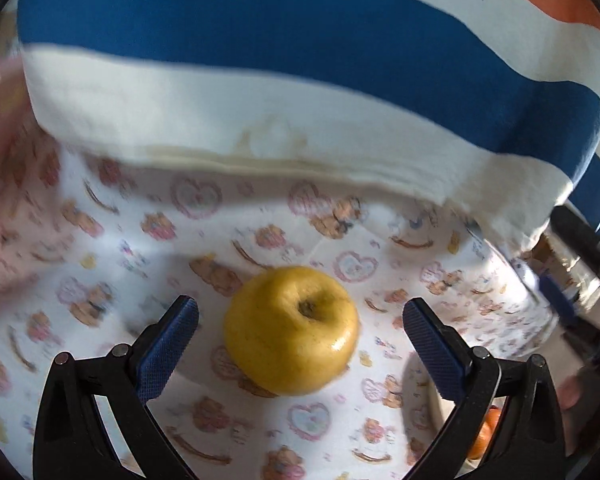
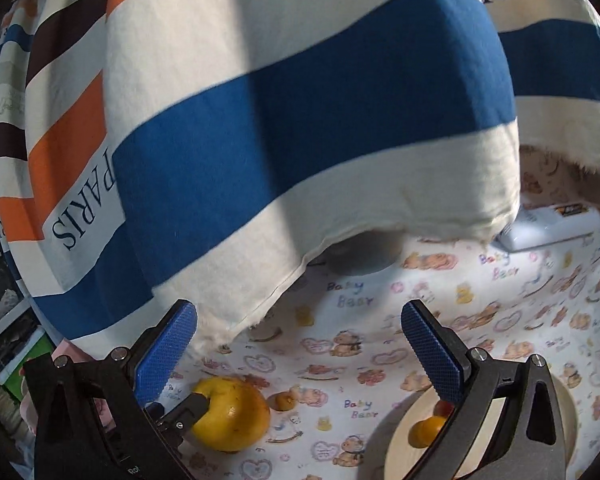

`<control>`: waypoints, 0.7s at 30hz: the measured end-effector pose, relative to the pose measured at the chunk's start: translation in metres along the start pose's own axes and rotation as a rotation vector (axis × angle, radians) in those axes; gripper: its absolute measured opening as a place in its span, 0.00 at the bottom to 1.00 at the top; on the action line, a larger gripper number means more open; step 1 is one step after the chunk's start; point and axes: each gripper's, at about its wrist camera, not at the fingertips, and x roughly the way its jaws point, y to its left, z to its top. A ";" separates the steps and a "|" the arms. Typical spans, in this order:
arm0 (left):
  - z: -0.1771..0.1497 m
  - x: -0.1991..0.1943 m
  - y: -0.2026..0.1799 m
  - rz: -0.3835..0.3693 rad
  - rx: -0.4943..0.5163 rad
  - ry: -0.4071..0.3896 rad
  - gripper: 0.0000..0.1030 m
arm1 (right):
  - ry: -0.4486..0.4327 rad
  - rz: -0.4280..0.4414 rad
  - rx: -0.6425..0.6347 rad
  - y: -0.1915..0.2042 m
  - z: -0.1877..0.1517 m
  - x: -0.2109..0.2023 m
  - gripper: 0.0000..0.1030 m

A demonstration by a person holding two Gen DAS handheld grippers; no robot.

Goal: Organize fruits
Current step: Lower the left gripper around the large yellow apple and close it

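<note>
1. Now the left gripper [image 1: 300,324] is spread wide around the yellow apple [image 1: 291,330] on the bear-print cloth [image 1: 204,216], lined up to grab it.
2. Meanwhile the right gripper [image 2: 299,330] hangs released and empty, near the bowl [image 2: 400,436] already holding small fruit.

You are holding the left gripper [image 1: 300,320] and the right gripper [image 2: 299,322] low, both with jaws spread wide.

One yellow apple [image 2: 232,420], one tiny orange fruit [image 2: 286,401] beside it, one bowl [image 2: 396,440] holding two small fruits, and one white box [image 2: 548,226].
</note>
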 end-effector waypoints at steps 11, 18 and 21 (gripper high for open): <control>-0.013 0.022 -0.017 0.081 0.082 0.080 0.98 | 0.113 0.012 -0.023 -0.012 -0.036 0.039 1.00; -0.018 0.035 -0.018 0.130 0.105 0.118 0.97 | 0.199 -0.026 -0.073 -0.008 -0.046 0.058 1.00; -0.017 0.037 -0.013 0.124 0.080 0.137 0.91 | 0.214 -0.019 -0.070 -0.010 -0.049 0.062 1.00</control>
